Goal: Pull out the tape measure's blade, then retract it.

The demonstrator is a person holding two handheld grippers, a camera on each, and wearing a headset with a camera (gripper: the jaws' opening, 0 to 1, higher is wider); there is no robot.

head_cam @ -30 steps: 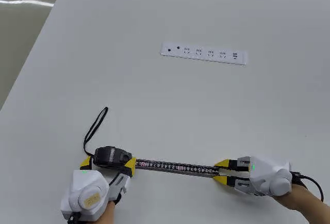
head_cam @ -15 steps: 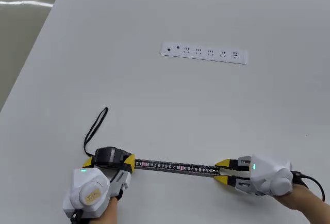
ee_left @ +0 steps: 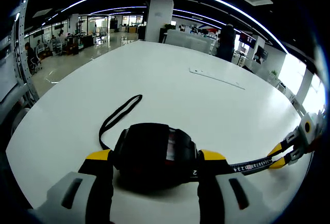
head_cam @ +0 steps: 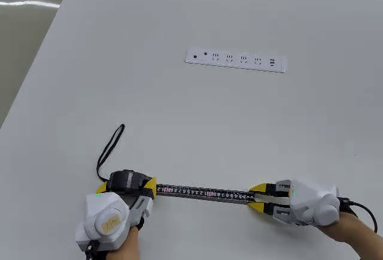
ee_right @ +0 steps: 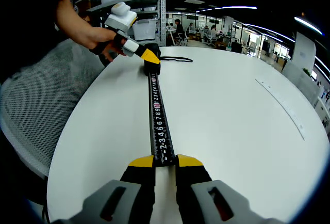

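The left gripper (head_cam: pixel 126 187) clamps the black tape measure case (ee_left: pixel 154 152). Its dark numbered blade (head_cam: pixel 203 193) runs straight to the right gripper (head_cam: pixel 258 198), whose jaws pinch its tip.

The tape measure (ee_left: pixel 154 154) has a black plastic case with a slight sheen, and its strap (head_cam: pixel 111 148) is matt black cord. The blade (ee_right: pixel 159 121) is dark, faintly glossy, with pale printed numerals. The left gripper (head_cam: pixel 125 187) and right gripper (head_cam: pixel 258 199) have smooth white plastic shells. The table (head_cam: pixel 209 122) is smooth matt white, the power strip (head_cam: pixel 236 60) white plastic.
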